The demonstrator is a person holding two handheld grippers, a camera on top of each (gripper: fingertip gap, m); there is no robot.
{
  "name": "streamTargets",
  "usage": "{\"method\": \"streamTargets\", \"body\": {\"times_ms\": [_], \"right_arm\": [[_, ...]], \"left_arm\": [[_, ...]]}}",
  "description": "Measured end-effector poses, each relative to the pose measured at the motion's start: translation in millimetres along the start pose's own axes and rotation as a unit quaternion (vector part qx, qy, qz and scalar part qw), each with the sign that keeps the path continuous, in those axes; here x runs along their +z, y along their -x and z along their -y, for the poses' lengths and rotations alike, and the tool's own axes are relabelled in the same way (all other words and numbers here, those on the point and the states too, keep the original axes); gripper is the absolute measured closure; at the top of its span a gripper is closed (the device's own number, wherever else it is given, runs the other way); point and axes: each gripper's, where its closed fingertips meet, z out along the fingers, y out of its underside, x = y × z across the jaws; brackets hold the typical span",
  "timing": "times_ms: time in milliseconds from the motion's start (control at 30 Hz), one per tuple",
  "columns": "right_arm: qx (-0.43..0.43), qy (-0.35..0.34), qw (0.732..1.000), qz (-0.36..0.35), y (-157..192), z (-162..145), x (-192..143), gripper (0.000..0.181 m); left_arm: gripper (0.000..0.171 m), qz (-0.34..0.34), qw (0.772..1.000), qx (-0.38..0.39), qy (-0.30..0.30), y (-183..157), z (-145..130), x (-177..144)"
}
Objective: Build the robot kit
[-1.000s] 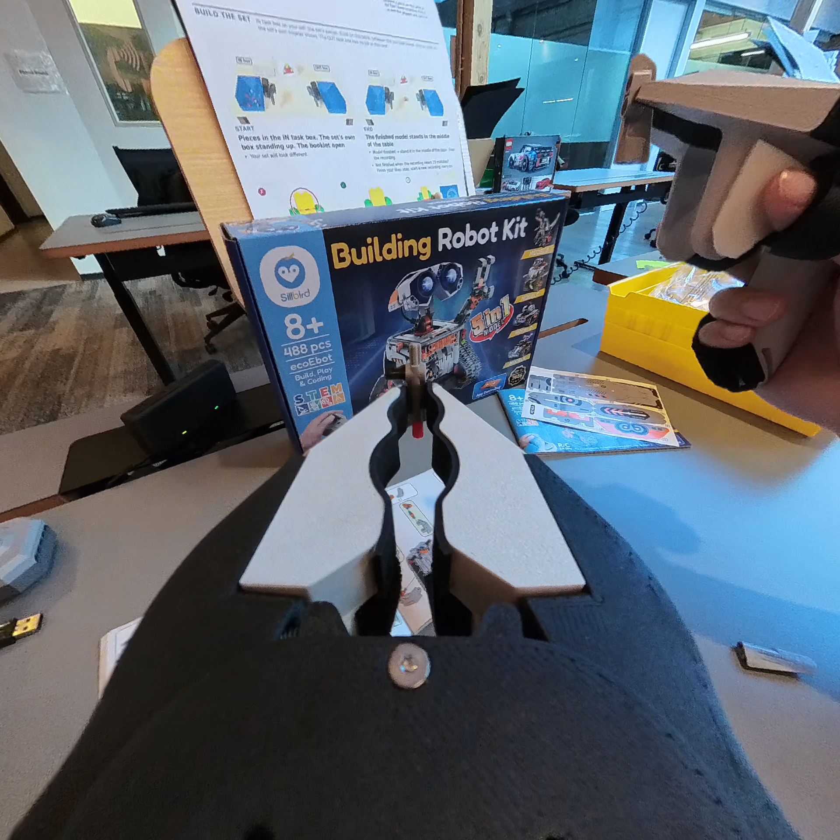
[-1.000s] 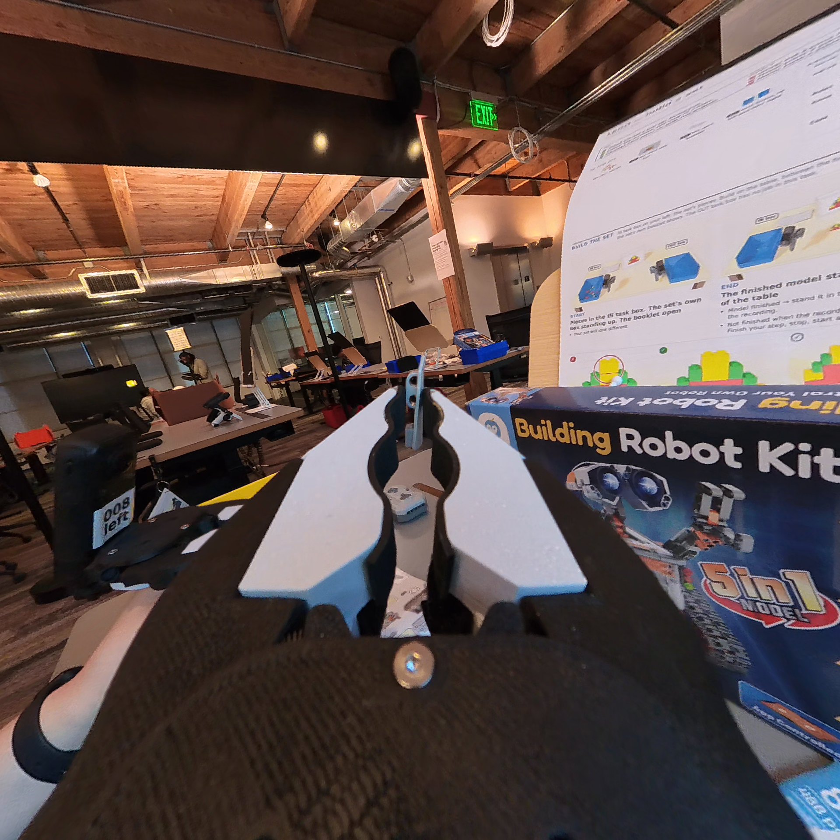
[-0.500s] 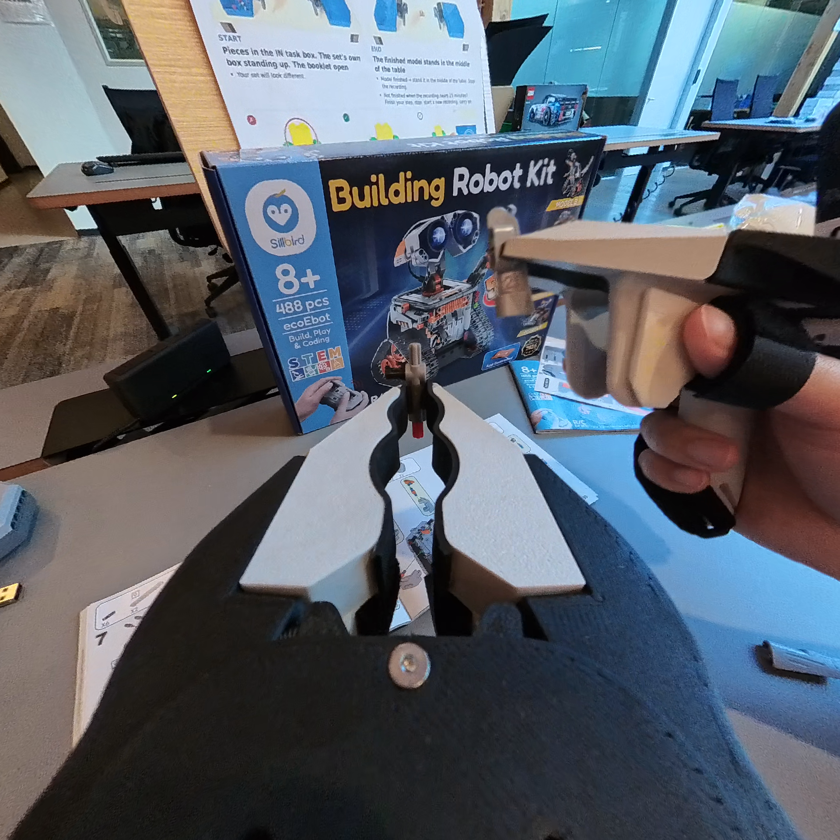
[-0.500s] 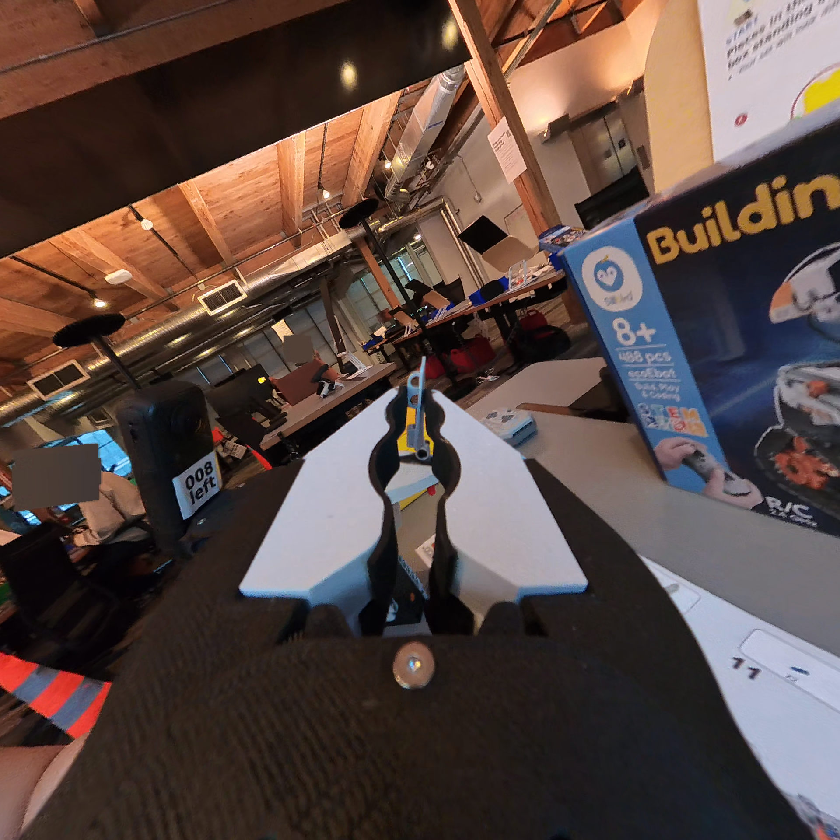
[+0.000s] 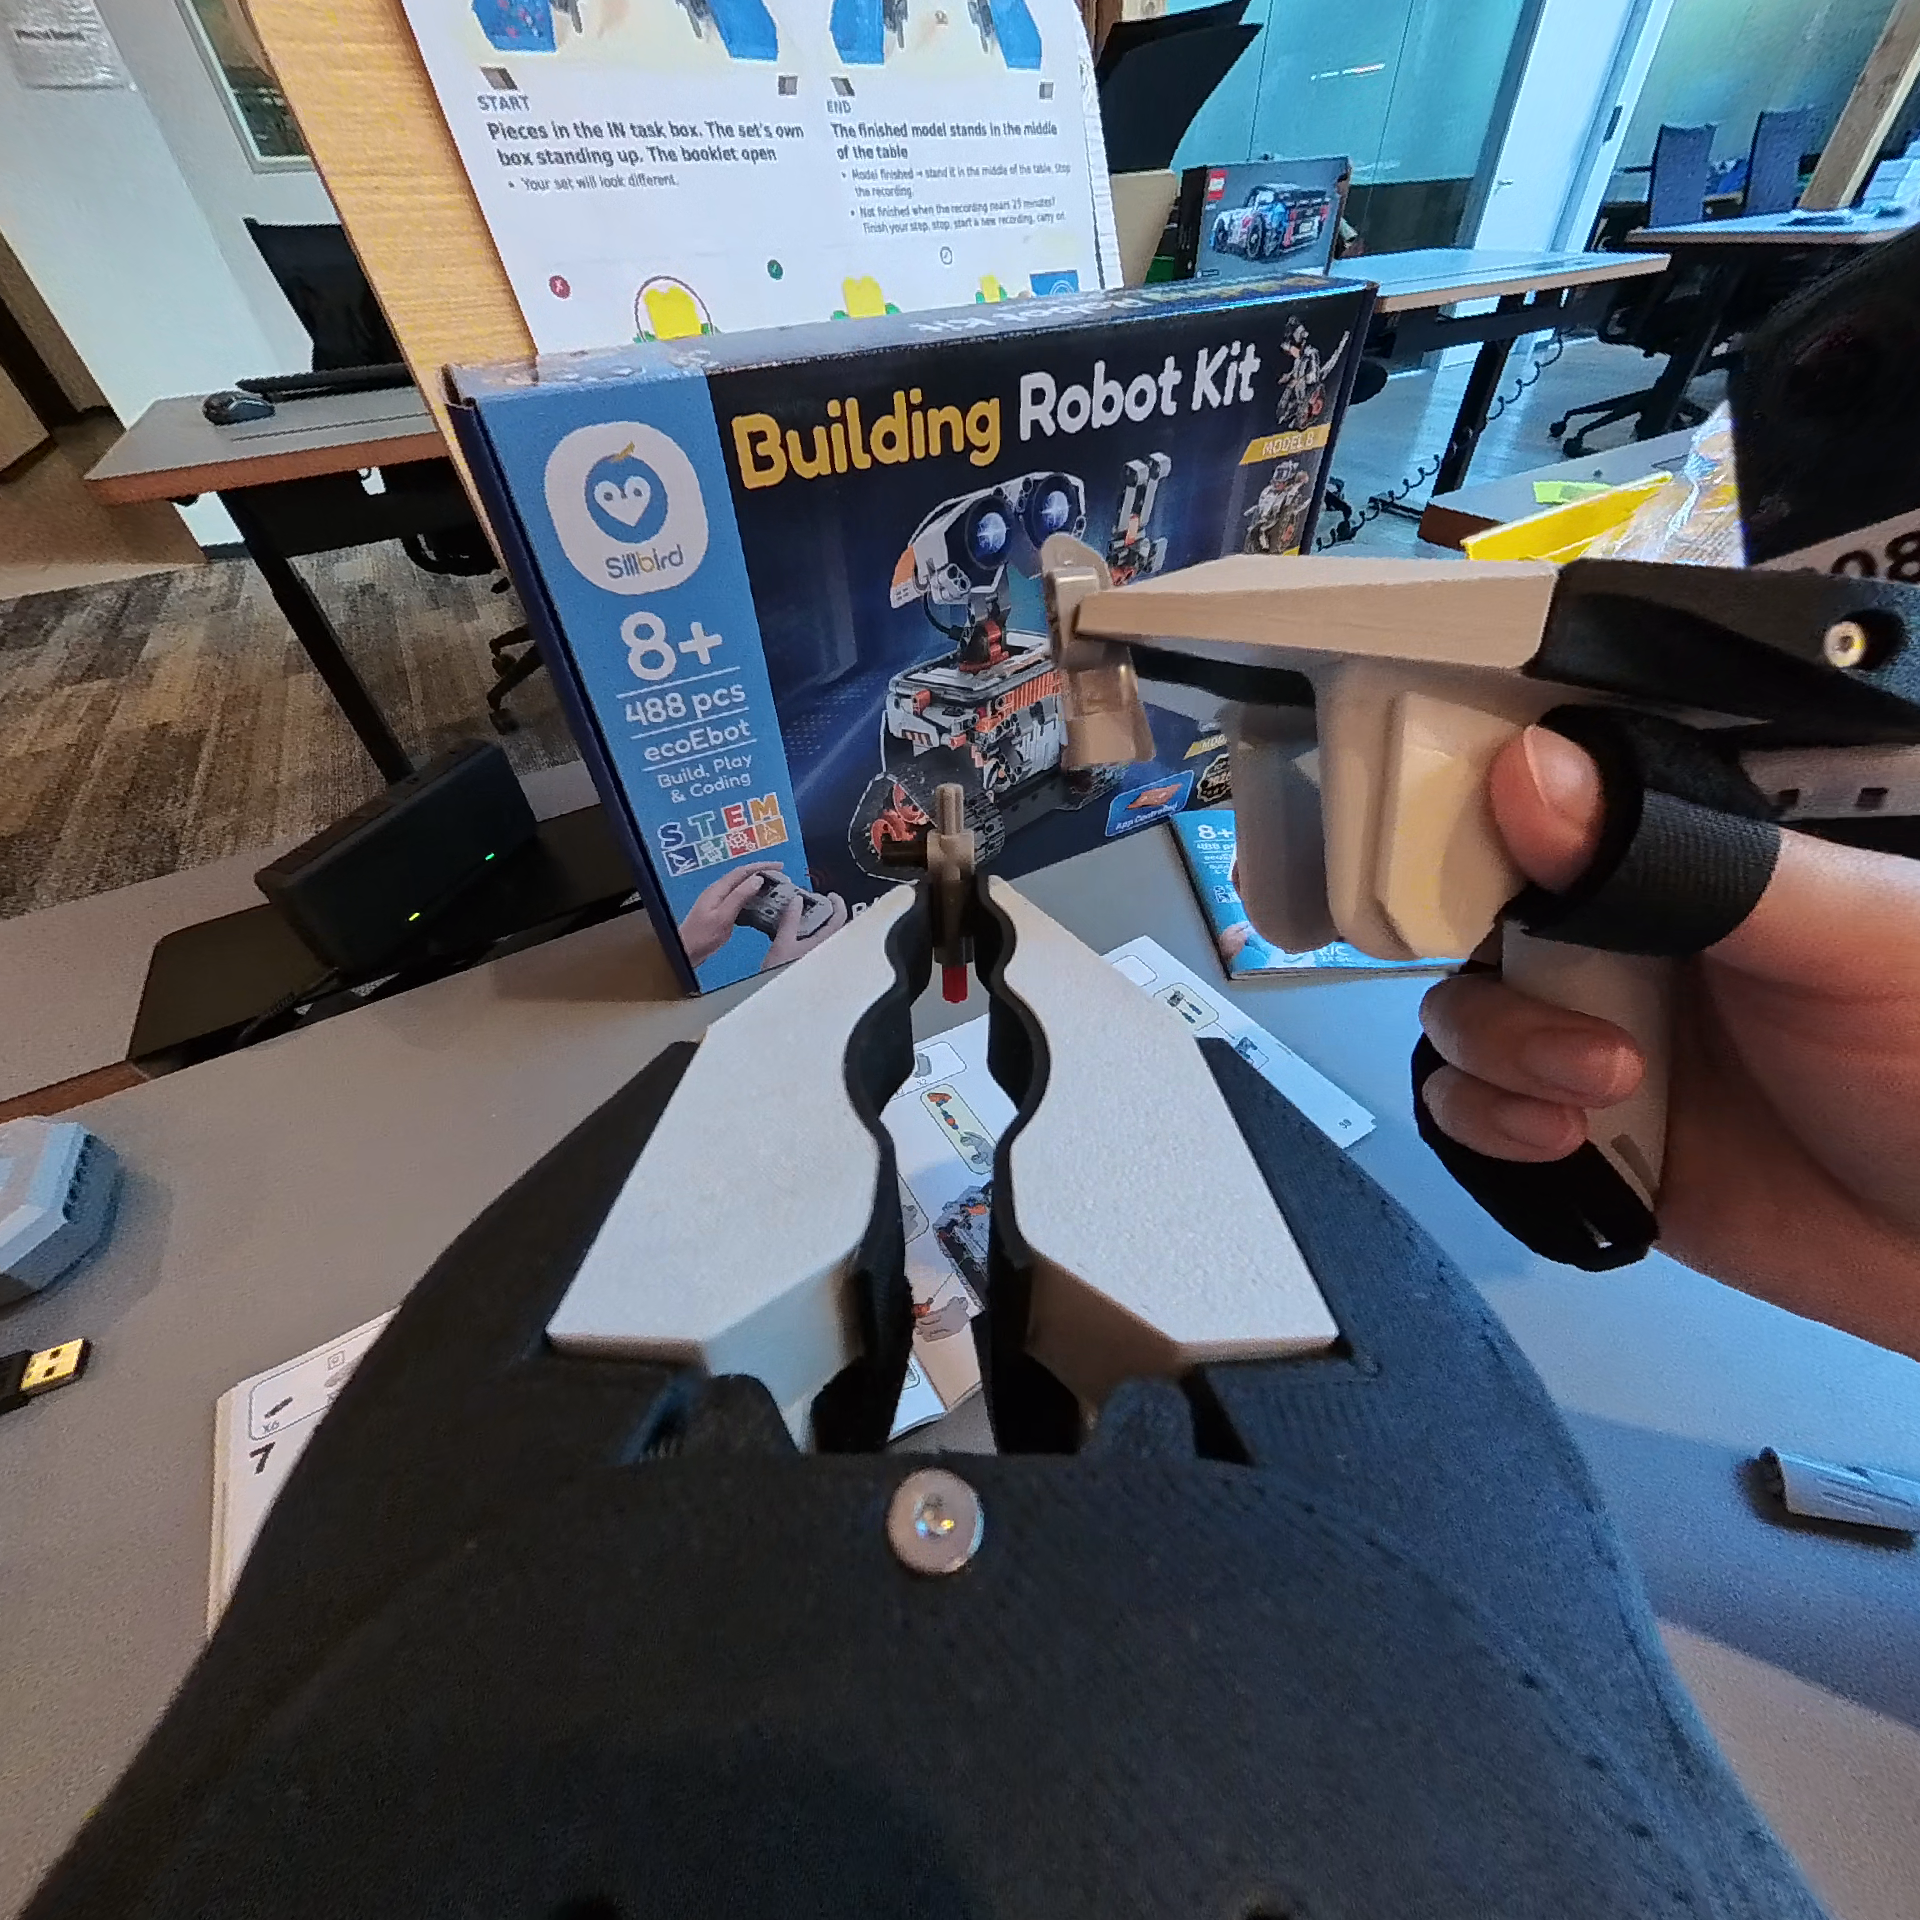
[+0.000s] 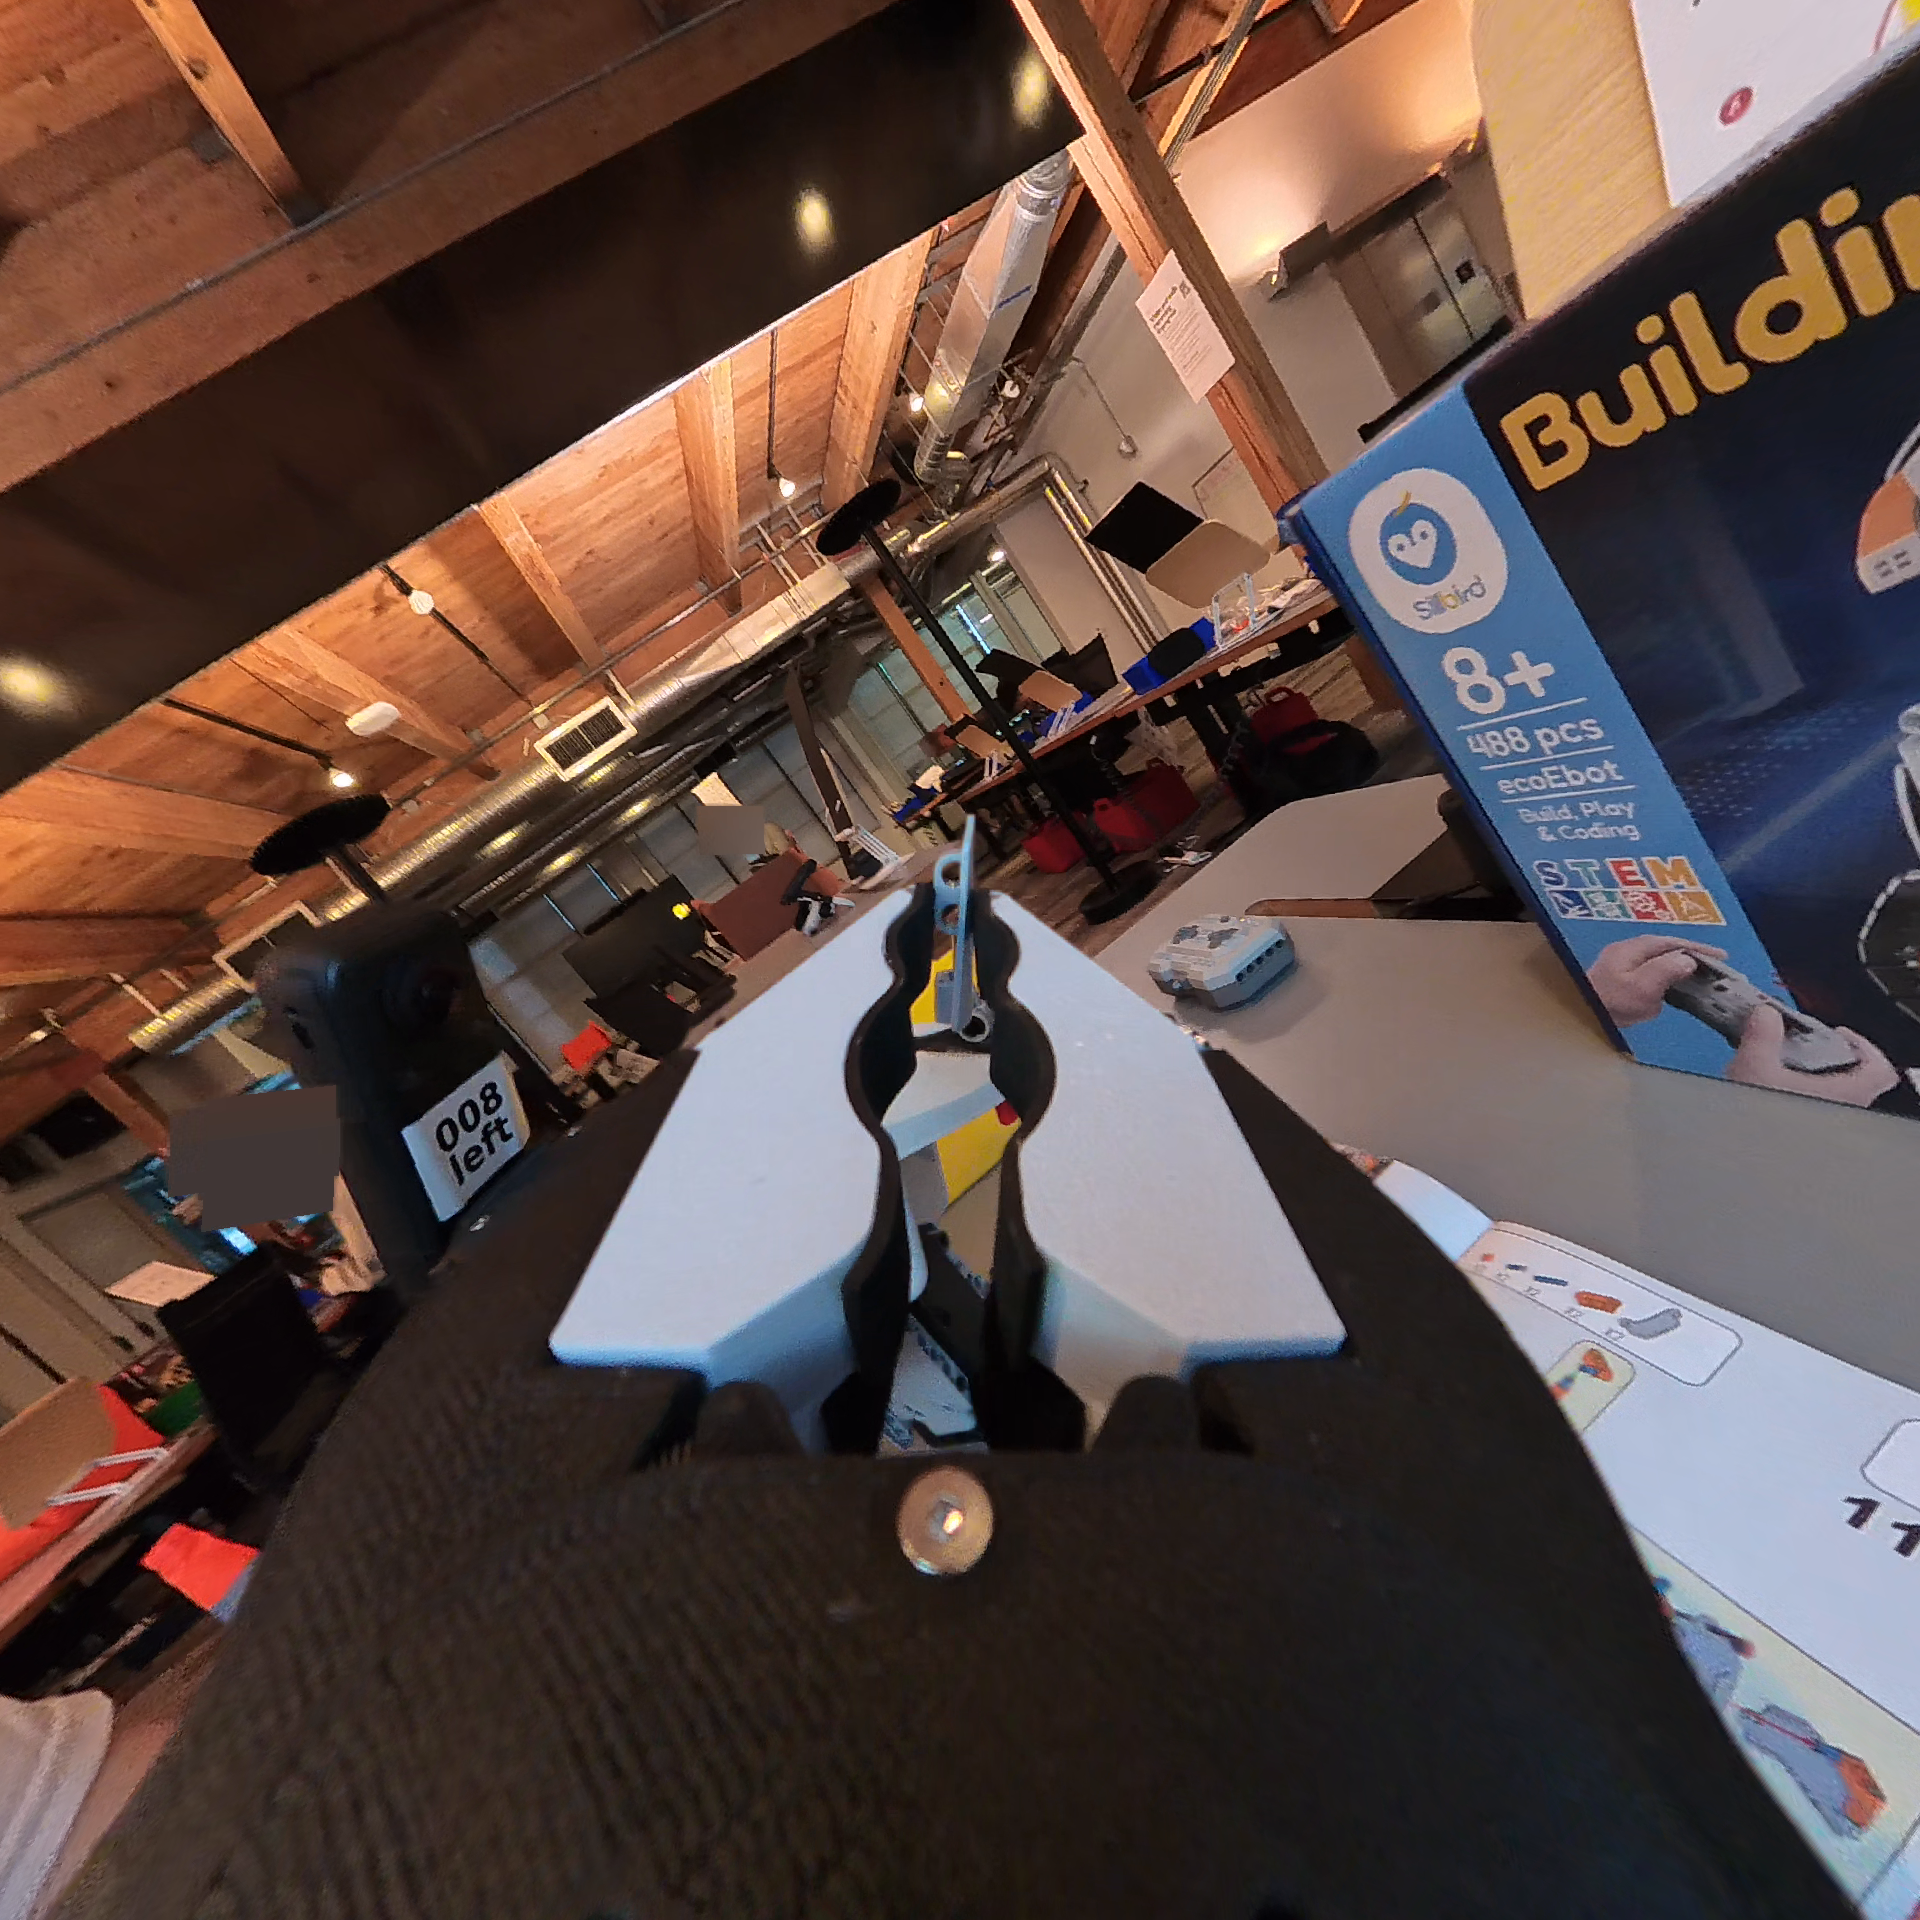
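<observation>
My left gripper (image 5: 948, 885) is shut on a small grey connector piece (image 5: 948, 847) with a black pin and a red tip, held above the open booklet (image 5: 1236, 1049). My right gripper (image 6: 956, 896) is shut on a thin grey beam (image 6: 964, 940). In the left wrist view the right gripper (image 5: 1075, 634) is held by a hand, points left, and its grey beam (image 5: 1107, 712) hangs a little above and right of my left gripper's piece. The two pieces are apart. The blue robot kit box (image 5: 935, 582) stands upright behind both.
A grey table (image 5: 364, 1122) carries the booklet, a grey hub block (image 6: 1221, 961), a small gold-tipped plug (image 5: 42, 1371) and a small white item (image 5: 1839, 1491). A yellow tray (image 5: 1558, 520) stands at the back right. An instruction board (image 5: 748, 156) leans behind the box. There is about 5 cm between the tips of the two grippers.
The right gripper has come down from the upper right and turned to point left in front of the box, close to my left gripper's piece. Both stay shut on their pieces.
</observation>
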Motion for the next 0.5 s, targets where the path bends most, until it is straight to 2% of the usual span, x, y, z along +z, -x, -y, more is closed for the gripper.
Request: {"method": "streamTargets", "body": {"times_ms": [200,500], "right_arm": [[0.048,-0.007,0.999,0.010,-5.7,1.3,-1.7,0.177],[0.052,-0.007,0.999,0.013,-5.7,1.5,-2.0,0.177]], "left_arm": [[0.167,-0.001,1.000,-0.002,0.003,0.6,-1.2,0.2],[0.167,-0.005,1.000,0.003,0.006,-4.0,-1.4,0.5]]}}
